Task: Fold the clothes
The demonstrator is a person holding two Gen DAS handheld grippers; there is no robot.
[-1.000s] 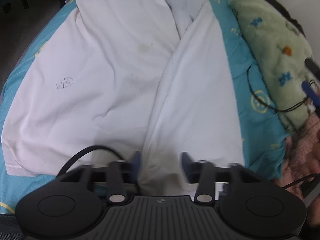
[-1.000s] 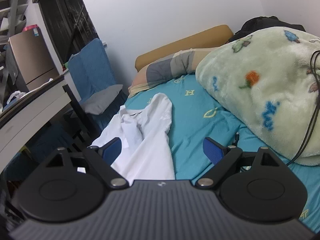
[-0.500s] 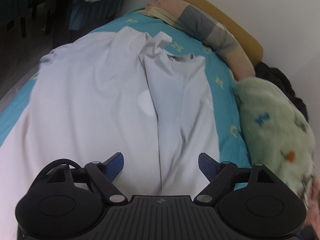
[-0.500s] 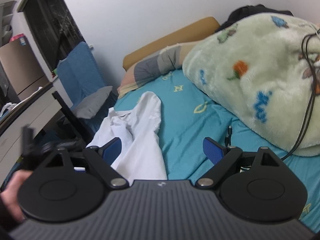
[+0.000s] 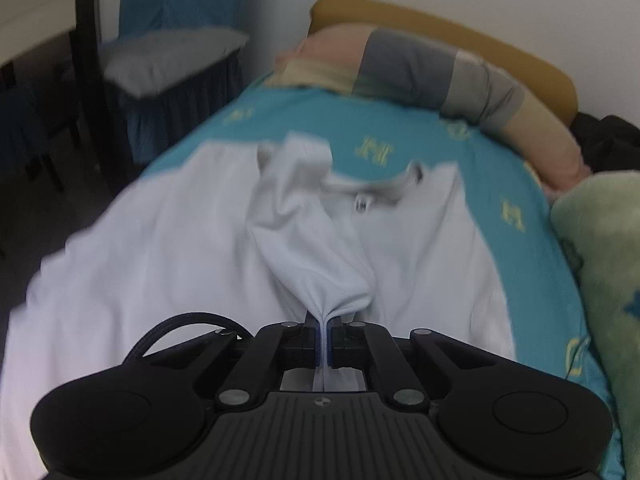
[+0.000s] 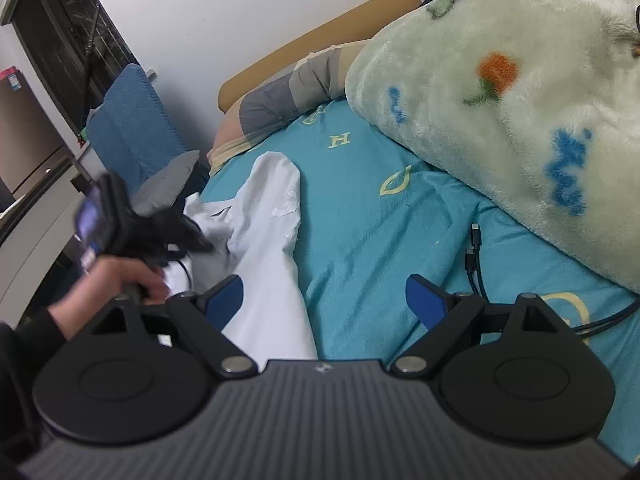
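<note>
Currently a bunched fold of the white shirt [image 5: 312, 264], spread on the bed [image 5: 400, 128], is clamped in the left tool [image 5: 325, 338]. The right tool [image 6: 324, 300] is held apart over the sheet beside it. Next, judging by this, the pinched cloth would be carried across and laid flat.

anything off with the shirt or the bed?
Yes. The white shirt has flaky white patches along its right edge, like a peeling print or damage. Loose black cables lie on the teal sheet beside it.

Blurred: crumpled collar of white cotton shirt [image 5: 304, 168], ahead of the tool. White shirt hem: hidden beneath black gripper body. Fluffy pale-green patterned blanket [image 6: 520, 100]: cut off at right edge.
</note>
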